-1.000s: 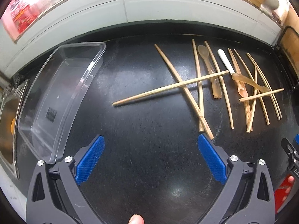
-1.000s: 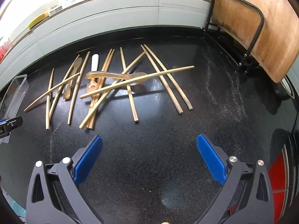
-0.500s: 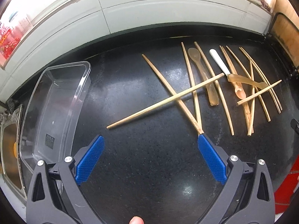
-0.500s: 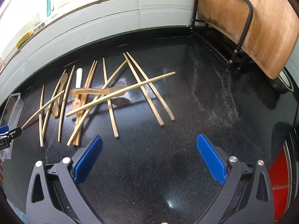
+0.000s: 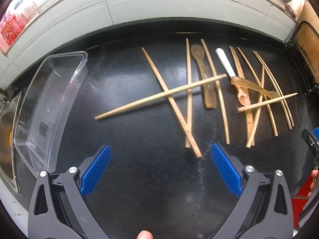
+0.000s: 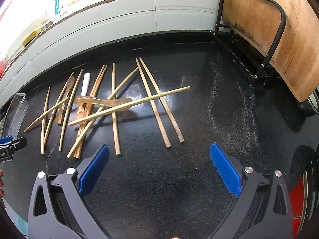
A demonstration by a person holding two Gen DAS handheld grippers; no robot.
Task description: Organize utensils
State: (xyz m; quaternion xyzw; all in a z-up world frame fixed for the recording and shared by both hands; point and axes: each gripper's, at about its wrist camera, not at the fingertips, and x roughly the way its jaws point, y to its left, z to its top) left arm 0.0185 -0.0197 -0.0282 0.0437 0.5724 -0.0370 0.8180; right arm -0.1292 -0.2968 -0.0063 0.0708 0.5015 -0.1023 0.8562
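Observation:
Several wooden chopsticks (image 5: pixel 161 96) lie scattered and crossed on the black counter (image 5: pixel 123 143), with amber spoons (image 5: pixel 201 67) and a white-handled utensil (image 5: pixel 225 62) among them. The same pile shows in the right wrist view (image 6: pixel 129 104). A clear plastic tray (image 5: pixel 45 103), empty, sits at the left. My left gripper (image 5: pixel 160 166) is open and empty, just short of the nearest chopstick tips. My right gripper (image 6: pixel 159 167) is open and empty, near the ends of the right-hand chopsticks (image 6: pixel 159 107).
A white tiled wall (image 5: pixel 159 4) bounds the counter at the back. A wooden board in a black wire rack (image 6: pixel 279 29) stands at the right. A sink (image 5: pixel 6 135) lies left of the tray. The left gripper's tip (image 6: pixel 12 145) shows in the right wrist view.
Both grippers have moved forward toward the pile, so the utensils look larger and closer. Both stay open and empty. No utensil has moved.

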